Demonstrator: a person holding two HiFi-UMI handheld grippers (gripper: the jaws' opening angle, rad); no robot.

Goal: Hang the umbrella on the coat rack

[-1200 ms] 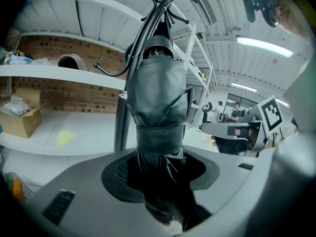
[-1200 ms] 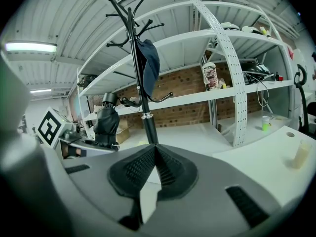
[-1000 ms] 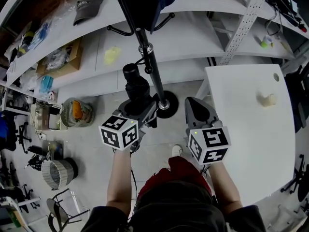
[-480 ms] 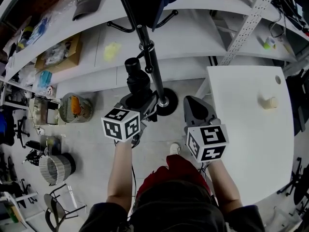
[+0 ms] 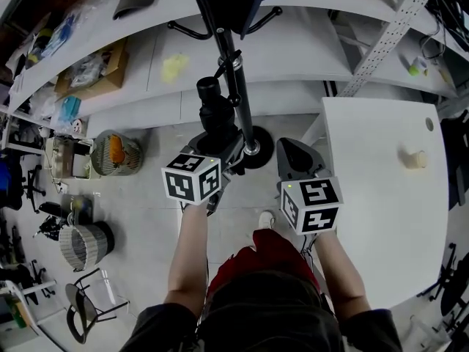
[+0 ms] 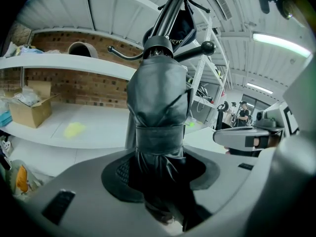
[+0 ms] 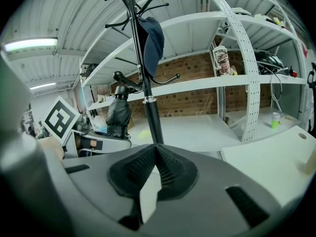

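Black folded fabric umbrella (image 5: 214, 116) stands upright, clamped in the left gripper (image 5: 220, 147), just left of the black metal coat rack pole (image 5: 238, 86), not hung. Right gripper (image 5: 292, 152) jaws together, empty. Versus a second ago: grip unchanged, both grippers barely shifted.

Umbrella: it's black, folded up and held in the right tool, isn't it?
Not quite. The black, folded umbrella is held in the left tool, not the right; the left gripper view shows its jaws closed on it. The right tool is shut and empty.
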